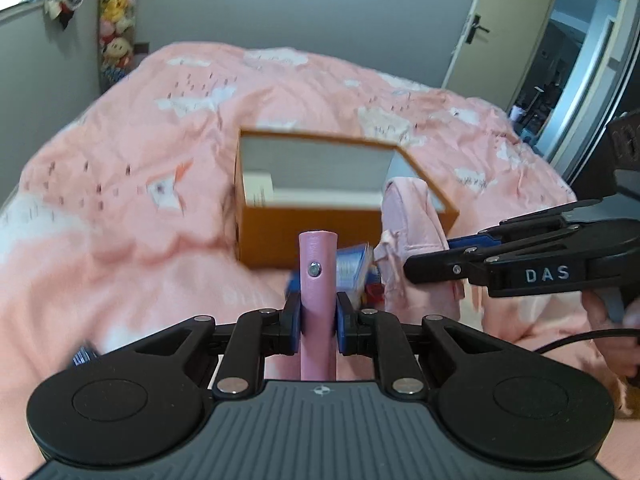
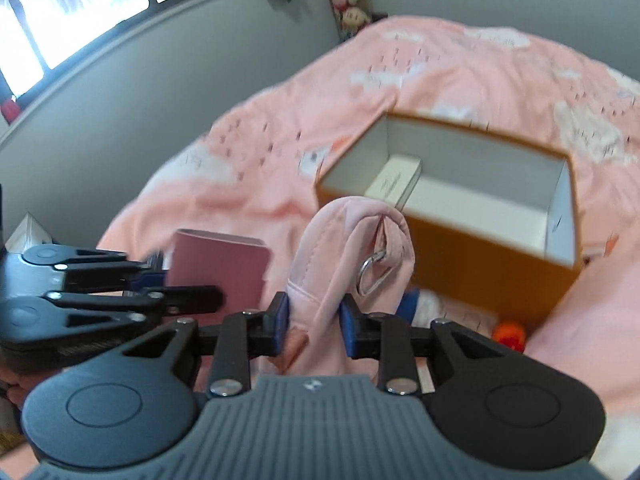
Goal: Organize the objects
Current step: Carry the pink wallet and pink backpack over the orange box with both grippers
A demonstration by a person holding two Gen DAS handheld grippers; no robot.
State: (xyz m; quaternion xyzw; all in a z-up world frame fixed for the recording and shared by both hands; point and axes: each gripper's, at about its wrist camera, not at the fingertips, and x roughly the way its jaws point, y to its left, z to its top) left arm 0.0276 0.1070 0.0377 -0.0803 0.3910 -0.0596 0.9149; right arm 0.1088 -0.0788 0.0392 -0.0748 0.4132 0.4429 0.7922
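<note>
The orange box (image 2: 492, 276) sits open-topped on the pink bedspread (image 1: 140, 152), and its mouth is unobstructed from above. Inside, 1 white card (image 2: 396, 182) leans in the left corner; the remaining floor is bare. In front of the box's near wall, a blue packet (image 1: 352, 268) and an orange ball (image 2: 509, 334) crowd the bedspread. The left gripper (image 1: 318, 320), closed around a pink wallet (image 1: 318, 276), and the right gripper (image 2: 314, 326), closed around a pink pouch (image 2: 352, 240), hang side by side near that wall, narrowing the approach. Left of the box, the bedspread lies open to its edge.
</note>
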